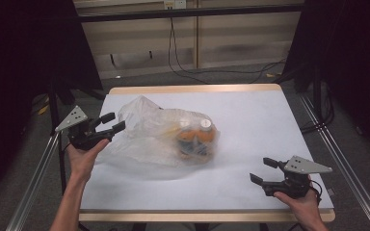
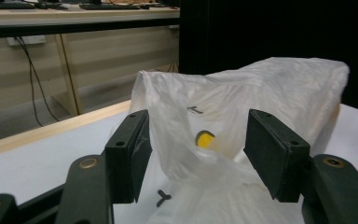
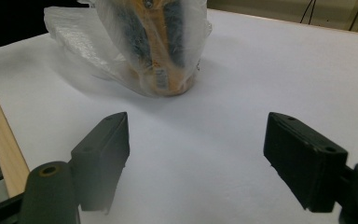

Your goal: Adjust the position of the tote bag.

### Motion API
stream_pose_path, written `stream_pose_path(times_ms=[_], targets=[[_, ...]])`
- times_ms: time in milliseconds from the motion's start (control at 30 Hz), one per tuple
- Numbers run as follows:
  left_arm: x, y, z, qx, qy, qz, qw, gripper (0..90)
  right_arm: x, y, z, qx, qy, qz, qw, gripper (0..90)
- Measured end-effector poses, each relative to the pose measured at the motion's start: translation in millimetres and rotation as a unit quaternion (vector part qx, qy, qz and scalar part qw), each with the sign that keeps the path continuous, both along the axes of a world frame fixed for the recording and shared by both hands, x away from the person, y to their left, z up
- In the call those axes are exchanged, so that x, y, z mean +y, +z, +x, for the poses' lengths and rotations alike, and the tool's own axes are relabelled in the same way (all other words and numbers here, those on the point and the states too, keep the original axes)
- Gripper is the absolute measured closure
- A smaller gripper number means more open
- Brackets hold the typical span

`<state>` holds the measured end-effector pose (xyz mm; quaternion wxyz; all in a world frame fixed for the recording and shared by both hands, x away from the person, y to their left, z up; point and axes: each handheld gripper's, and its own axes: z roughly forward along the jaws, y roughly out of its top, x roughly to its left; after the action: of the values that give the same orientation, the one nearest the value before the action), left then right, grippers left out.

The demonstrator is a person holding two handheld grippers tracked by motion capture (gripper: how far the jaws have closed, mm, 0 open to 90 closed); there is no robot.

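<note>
Well, we find little writing to read: through the clear plastic bag (image 1: 159,137) on the desk (image 1: 250,125) the bottles (image 1: 197,134) show orange labels with dark panels, but any print on them is too blurred to make out in the right gripper view, and the small dark marks on the bag film in the left gripper view are not legible either. A yellow cap (image 2: 205,139) shows through the plastic there, and two pale caps sit on the bottles in the high view.

We see the bag lying left of the desk's middle, its loose mouth toward the left gripper (image 1: 112,123) and the bottles bunched at its right end. Our left gripper has its jaws apart on either side of a raised fold of the bag; whether the pads press the film, we cannot tell. Our right gripper (image 1: 263,170) rests near the desk's front right corner, well apart from the bag, its jaws wide open with nothing between them.

We note that the desk has a white top with a light wooden edge. Behind it stand a pale panelled wall with trailing black cables (image 1: 183,67), a grey floor, and black curtains (image 1: 24,53) on both sides.
</note>
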<state>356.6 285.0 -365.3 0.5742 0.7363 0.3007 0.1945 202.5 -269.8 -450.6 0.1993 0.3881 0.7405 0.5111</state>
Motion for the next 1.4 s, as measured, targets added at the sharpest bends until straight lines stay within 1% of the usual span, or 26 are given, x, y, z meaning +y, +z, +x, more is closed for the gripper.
stream_pose_path(times_ms=[33, 100, 167, 200, 267, 300, 333, 400, 600, 633, 667, 700, 733, 767, 800, 833, 867, 900, 967, 1000, 1100, 1167, 1200, 1267, 1300, 1400], targets=[[-0.7, 0.7, 2.5, 0.006, -0.003, -0.004, 1.0000, 40.7, 0.1, 0.0, 0.0, 0.000, 0.000, 0.000, 1.0000, 22.0], [-1.4, 1.2, 6.3, 0.009, 0.006, 0.000, 0.9999, 40.6, 0.1, 0.1, 0.0, 0.000, 0.001, 0.000, 1.0000, 22.0], [-0.7, -0.3, 9.9, 0.005, 0.003, -0.004, 1.0000, 40.6, 0.0, 0.1, -0.1, 0.002, 0.001, 0.000, 1.0000, 22.0], [-0.9, -0.3, 10.3, 0.005, 0.008, 0.009, 0.9999, 40.5, -0.1, 0.1, 0.0, 0.001, 0.002, 0.001, 1.0000, 22.0], [0.1, -3.5, 10.5, 0.013, 0.003, 0.006, 0.9999, 39.2, -0.1, 0.2, -0.1, 0.001, 0.003, 0.001, 1.0000, 21.9], [1.1, -5.8, 11.4, 0.013, 0.001, 0.011, 0.9999, 39.1, -0.2, 0.3, -0.3, 0.000, 0.004, 0.000, 1.0000, 21.9], [1.9, -7.8, 11.2, 0.020, 0.008, 0.018, 0.9996, 38.9, 0.0, 0.4, -0.6, 0.001, 0.005, 0.001, 1.0000, 21.9], [4.7, -12.2, 12.8, 0.031, 0.005, 0.015, 0.9994, 38.5, 0.4, 0.4, -0.7, 0.002, 0.006, 0.001, 1.0000, 21.8], [4.8, -17.7, 16.2, 0.038, -0.007, 0.007, 0.9992, 37.7, 2.1, -0.2, -0.2, 0.004, 0.012, -0.002, 0.9999, 21.7], [3.3, -19.3, 17.2, 0.041, -0.015, 0.002, 0.9990, 37.3, 1.9, -0.3, 0.0, 0.004, 0.011, -0.004, 0.9999, 21.7], [1.8, -19.7, 17.6, 0.041, -0.010, 0.016, 0.9990, 37.0, 1.9, -0.4, 0.0, 0.004, 0.012, -0.004, 0.9999, 21.6], [0.7, -20.9, 18.5, 0.042, -0.013, 0.020, 0.9988, 37.0, 1.9, -0.4, 0.1, 0.004, 0.011, -0.003, 0.9999, 21.6], [-1.0, -22.8, 19.5, 0.048, -0.018, 0.010, 0.9987, 36.9, 1.9, -0.4, 0.1, 0.005, 0.011, -0.003, 0.9999, 21.6], [-1.5, -23.7, 20.1, 0.050, -0.015, 0.015, 0.9986, 37.0, 1.9, -0.4, 0.0, 0.006, 0.010, -0.003, 0.9999, 21.6], [-2.4, -25.2, 21.0, 0.052, -0.021, 0.011, 0.9984, 38.3, 1.8, -0.4, 0.0, 0.006, 0.011, -0.004, 0.9999, 21.6], [-3.0, -25.9, 20.6, 0.051, -0.019, 0.016, 0.9984, 41.1, 1.8, -0.5, 0.0, 0.005, 0.011, -0.004, 0.9999, 21.6], [-3.4, -27.1, 20.8, 0.051, -0.028, 0.011, 0.9982, 45.2, 1.9, -0.5, 0.0, 0.005, 0.011, -0.005, 0.9999, 21.6], [-3.8, -27.7, 20.4, 0.054, -0.030, 0.010, 0.9980, 51.6, 1.9, -0.5, -0.1, 0.006, 0.012, -0.005, 0.9999, 21.6], [-3.6, -28.2, 20.7, 0.054, -0.026, 0.013, 0.9981, 58.1, 2.1, -0.5, -0.1, 0.008, 0.012, -0.004, 0.9999, 21.6], [-3.7, -29.0, 20.8, 0.054, -0.031, 0.008, 0.9980, 62.5, 2.1, -0.7, 0.1, 0.008, 0.013, -0.004, 0.9999, 21.6], [-5.3, -29.2, 19.6, 0.054, -0.036, 0.018, 0.9977, 75.0, 2.5, -0.9, 0.4, 0.010, 0.014, -0.003, 0.9998, 21.6], [-6.9, -29.9, 19.6, 0.054, -0.046, 0.014, 0.9973, 80.6, 2.5, -0.8, 0.4, 0.010, 0.015, -0.004, 0.9998, 21.6], [-7.3, -29.6, 19.2, 0.053, -0.048, 0.018, 0.9973, 83.0, 2.5, -0.9, 0.4, 0.010, 0.015, -0.004, 0.9998, 21.6], [-9.2, -29.1, 18.2, 0.054, -0.053, 0.011, 0.9971, 86.4, 2.3, -0.7, 0.1, 0.011, 0.015, -0.004, 0.9998, 21.6], [-8.9, -28.4, 17.9, 0.053, -0.055, 0.014, 0.9970, 87.1, 2.2, -0.7, 0.1, 0.011, 0.015, -0.004, 0.9998, 21.6], [-7.8, -25.5, 16.9, 0.050, -0.058, 0.008, 0.9970, 88.1, 1.9, -0.8, 0.3, 0.011, 0.012, -0.004, 0.9999, 21.6]])
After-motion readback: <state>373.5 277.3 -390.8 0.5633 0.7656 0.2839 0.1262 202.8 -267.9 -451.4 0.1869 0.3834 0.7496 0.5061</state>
